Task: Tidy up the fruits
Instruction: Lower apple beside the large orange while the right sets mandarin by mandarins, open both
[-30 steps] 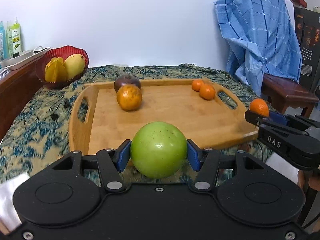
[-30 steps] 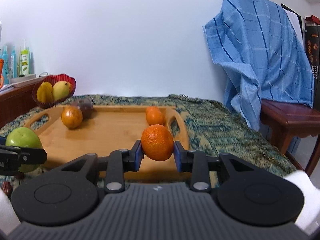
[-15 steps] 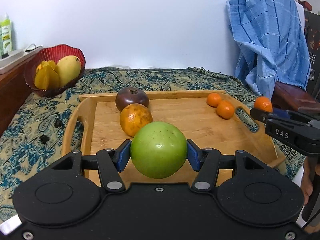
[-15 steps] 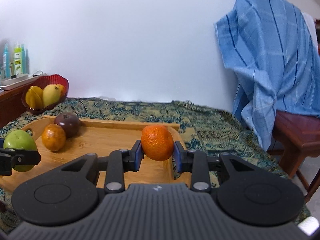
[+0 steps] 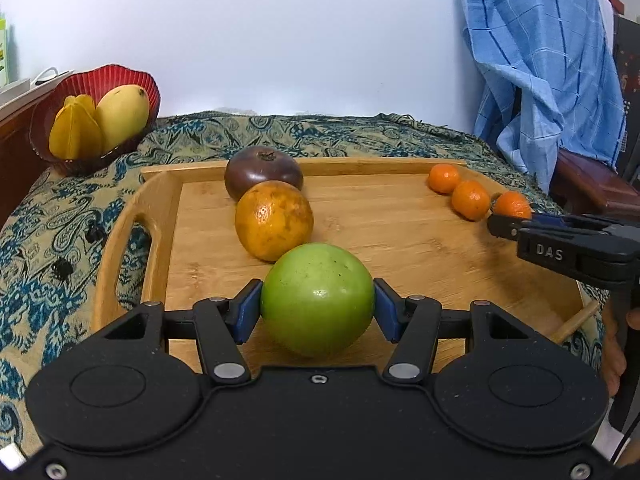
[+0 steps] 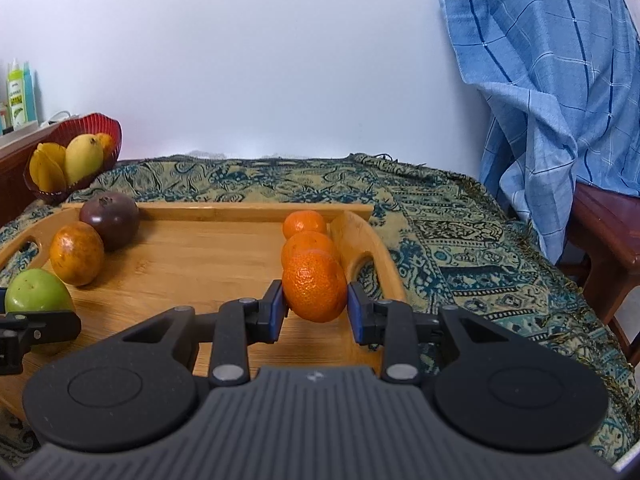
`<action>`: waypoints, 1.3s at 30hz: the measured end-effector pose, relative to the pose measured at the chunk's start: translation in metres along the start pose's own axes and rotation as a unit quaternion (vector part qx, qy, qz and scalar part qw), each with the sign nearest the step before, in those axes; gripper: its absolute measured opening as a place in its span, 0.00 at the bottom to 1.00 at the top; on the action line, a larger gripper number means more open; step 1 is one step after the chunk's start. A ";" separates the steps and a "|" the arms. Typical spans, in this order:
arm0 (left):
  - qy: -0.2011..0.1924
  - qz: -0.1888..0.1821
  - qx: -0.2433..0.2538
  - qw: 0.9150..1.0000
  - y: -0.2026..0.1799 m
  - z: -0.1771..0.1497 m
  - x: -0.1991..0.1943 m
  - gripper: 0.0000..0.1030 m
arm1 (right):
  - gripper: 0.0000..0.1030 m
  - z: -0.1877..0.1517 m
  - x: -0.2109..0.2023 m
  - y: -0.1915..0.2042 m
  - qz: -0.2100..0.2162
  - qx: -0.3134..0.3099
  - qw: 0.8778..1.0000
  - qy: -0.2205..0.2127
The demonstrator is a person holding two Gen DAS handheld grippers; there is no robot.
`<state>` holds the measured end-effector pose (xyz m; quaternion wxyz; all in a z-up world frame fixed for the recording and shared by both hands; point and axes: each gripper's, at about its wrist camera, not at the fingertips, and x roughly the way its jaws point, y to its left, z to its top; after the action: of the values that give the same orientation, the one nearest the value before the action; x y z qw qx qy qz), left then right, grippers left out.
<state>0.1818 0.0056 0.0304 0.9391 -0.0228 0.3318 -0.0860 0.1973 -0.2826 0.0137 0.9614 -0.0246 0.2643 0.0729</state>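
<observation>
Left gripper (image 5: 318,306): jaws clamped on the green apple (image 5: 318,298), held over the near part of the wooden tray (image 5: 400,240), just before the big orange (image 5: 274,220).
Right gripper (image 6: 316,306): jaws closed on a mandarin (image 6: 314,286), at the tray's right side, just before two mandarins (image 6: 306,240) lying there.
Far left: red bowl (image 5: 132,80) with yellow fruit.

wall (image 6: 260,60) – white | chair (image 6: 604,224) – wooden, blue cloth (image 6: 560,60) draped

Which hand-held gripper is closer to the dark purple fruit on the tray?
Left. The left hand-held gripper with its green apple sits near the purple fruit; the right hand-held gripper is across the tray by the small oranges.
</observation>
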 end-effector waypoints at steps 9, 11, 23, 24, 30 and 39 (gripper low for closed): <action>-0.006 -0.004 -0.008 1.000 0.006 0.003 0.005 0.54 | 0.36 0.002 0.009 0.000 -0.004 -0.005 1.000 0.010; -0.006 -0.005 -0.010 1.000 0.007 0.004 0.006 0.54 | 0.37 0.002 0.010 0.001 -0.005 -0.005 1.000 0.011; -0.006 -0.006 -0.010 1.000 0.009 0.010 0.014 0.54 | 0.37 0.006 0.020 0.001 -0.021 0.006 0.999 0.024; -0.007 -0.006 -0.008 1.000 0.009 0.010 0.014 0.54 | 0.37 0.006 0.021 0.001 -0.020 0.008 0.999 0.027; -0.004 -0.011 -0.015 1.000 0.011 0.009 0.012 0.54 | 0.38 0.003 0.022 0.006 -0.010 0.005 0.999 0.037; 0.002 -0.012 -0.020 1.000 0.013 0.007 0.013 0.55 | 0.45 0.002 0.021 0.008 -0.011 0.007 0.999 0.036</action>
<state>0.1980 0.0162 0.0265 0.9368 -0.0451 0.3350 -0.0907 0.2153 -0.2722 0.0044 0.9520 -0.0232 0.2993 0.0596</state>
